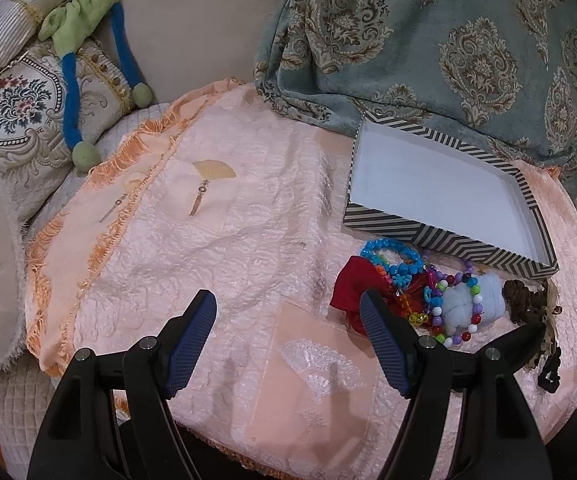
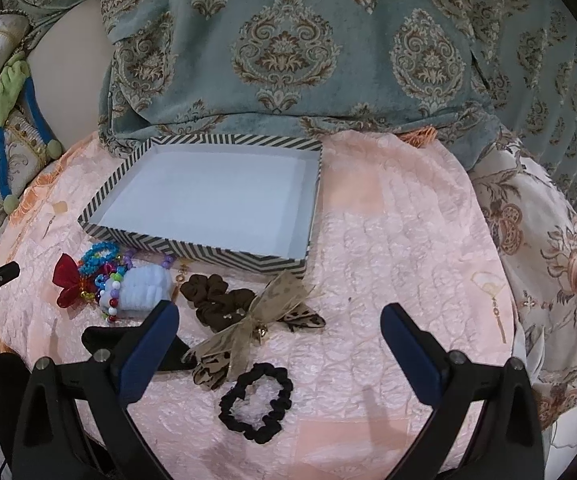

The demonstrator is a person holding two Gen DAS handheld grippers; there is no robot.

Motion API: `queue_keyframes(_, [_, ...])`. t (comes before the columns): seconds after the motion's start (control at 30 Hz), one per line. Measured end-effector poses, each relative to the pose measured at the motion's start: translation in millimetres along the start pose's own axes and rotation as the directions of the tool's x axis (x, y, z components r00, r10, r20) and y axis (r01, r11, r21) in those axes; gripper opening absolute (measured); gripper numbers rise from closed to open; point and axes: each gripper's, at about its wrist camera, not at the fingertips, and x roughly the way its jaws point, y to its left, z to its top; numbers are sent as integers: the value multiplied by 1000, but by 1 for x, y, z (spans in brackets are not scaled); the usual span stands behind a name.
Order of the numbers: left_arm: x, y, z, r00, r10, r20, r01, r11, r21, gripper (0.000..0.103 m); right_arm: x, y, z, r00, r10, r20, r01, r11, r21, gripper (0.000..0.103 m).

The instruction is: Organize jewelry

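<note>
An empty striped box (image 2: 192, 254) with a white inside lies on the pink cloth; it also shows in the left wrist view (image 1: 440, 236). In front of it lie a red bow (image 2: 66, 278), blue bead bracelets (image 2: 98, 256), a pale blue scrunchie (image 2: 148, 286), a brown scrunchie (image 2: 214, 300), a tan ribbon bow (image 2: 248, 324) and a black scrunchie (image 2: 258, 404). My right gripper (image 2: 280, 332) is open and empty above the bow and black scrunchie. My left gripper (image 1: 288, 316) is open and empty, its right finger (image 1: 384, 340) beside the red bow (image 1: 352, 284).
A patterned teal blanket (image 2: 288, 48) rises behind the box. Embroidered cushions (image 1: 20, 108) and a green and blue soft toy (image 1: 80, 24) lie at the left. The pink cloth (image 1: 228, 240) has a fringed edge at the left and drops off at the front.
</note>
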Motion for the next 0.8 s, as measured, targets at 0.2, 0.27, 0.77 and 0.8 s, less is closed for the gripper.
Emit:
queue_keyframes(0.2, [4,-6,1,999,-30,-10,30,1000,0,60,0,-1,1,1000,5,-1,-5,1000,2,102])
queue_keyframes(0.27, [8,-10,3,997,-76,-30,76,997,-7,60,0,-1,0,1000,11,1,-11,1000,0,102])
queue_keyframes(0.77, [108,-44,46,949,-186,-255,189,982,-11,45,34,3,8,992,111,-52,-114,992,-59,75])
queue_keyframes(0.8, [114,-48,46,945,-185,-271,192,981,1,45,40,3,9,991,120,-67,-124,990,-62,71])
